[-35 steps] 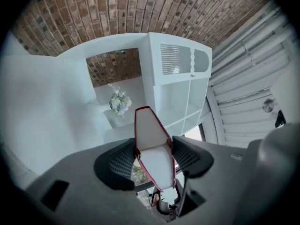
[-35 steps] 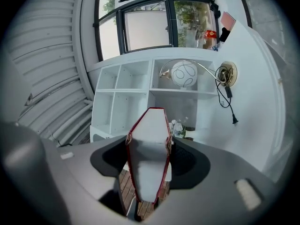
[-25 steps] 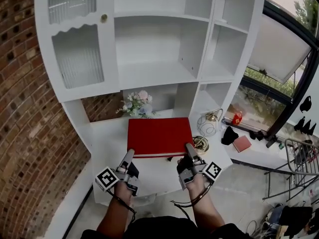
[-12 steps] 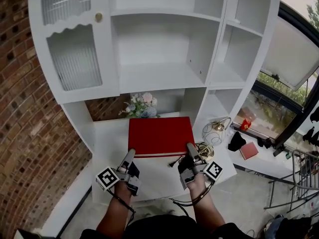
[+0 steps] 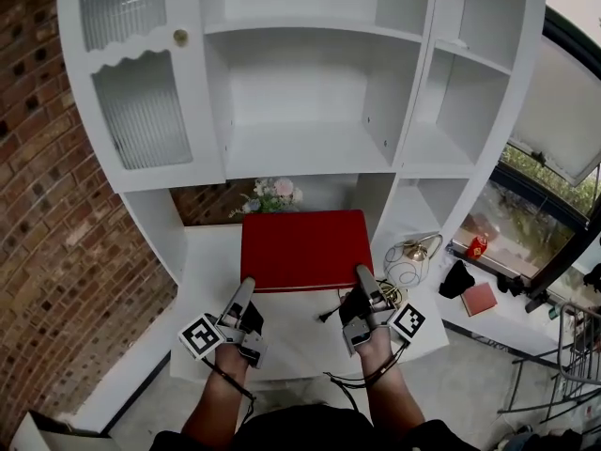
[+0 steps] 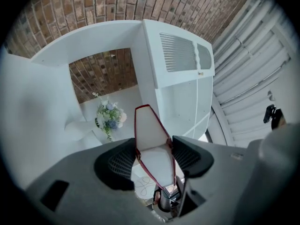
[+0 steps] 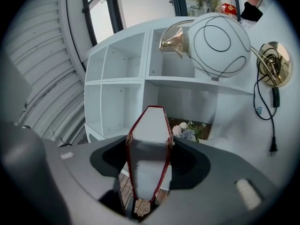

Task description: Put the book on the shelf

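book (image 5: pixel 302 249): red cover | left gripper (image 5: pixel 246 289), right gripper (image 5: pixel 361 276): clamped on it

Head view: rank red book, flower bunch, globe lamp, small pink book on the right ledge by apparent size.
1. red book, by far the largest.
2-3. flower bunch and globe lamp: look about alike, not ranked.
4. small pink book, smallest, though it lies farther from the camera.
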`<state>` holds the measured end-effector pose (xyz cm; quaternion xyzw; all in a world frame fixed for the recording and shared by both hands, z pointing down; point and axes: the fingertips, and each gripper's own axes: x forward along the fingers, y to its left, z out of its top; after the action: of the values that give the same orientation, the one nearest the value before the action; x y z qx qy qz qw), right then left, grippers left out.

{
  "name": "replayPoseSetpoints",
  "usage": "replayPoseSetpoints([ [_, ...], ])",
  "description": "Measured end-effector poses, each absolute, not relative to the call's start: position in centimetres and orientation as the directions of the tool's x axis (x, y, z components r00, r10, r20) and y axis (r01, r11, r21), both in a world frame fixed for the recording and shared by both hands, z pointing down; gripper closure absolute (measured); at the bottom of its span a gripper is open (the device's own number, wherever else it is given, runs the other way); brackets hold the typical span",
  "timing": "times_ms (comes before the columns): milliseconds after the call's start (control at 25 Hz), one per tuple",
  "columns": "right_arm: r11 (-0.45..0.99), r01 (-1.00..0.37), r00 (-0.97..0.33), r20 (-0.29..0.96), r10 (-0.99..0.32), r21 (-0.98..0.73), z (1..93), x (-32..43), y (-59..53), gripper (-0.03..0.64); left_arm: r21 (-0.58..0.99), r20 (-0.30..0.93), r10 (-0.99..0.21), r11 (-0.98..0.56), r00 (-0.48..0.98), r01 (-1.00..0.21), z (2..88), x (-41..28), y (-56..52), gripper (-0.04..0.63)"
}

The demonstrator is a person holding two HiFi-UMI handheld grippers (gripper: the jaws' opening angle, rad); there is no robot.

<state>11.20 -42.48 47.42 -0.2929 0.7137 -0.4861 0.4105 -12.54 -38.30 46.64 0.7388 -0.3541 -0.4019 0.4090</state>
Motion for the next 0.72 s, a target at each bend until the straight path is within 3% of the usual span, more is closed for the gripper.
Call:
replayPoseSetpoints([
  [720,0.549,0.014,-0.5,-0.481,-0.72,-0.836,38.1,12.3,-46.4,0.353,0.806,-0.424,-0.813,-0.539,0.399,-0.243,39.3,-11.2,-40.6,0.341],
])
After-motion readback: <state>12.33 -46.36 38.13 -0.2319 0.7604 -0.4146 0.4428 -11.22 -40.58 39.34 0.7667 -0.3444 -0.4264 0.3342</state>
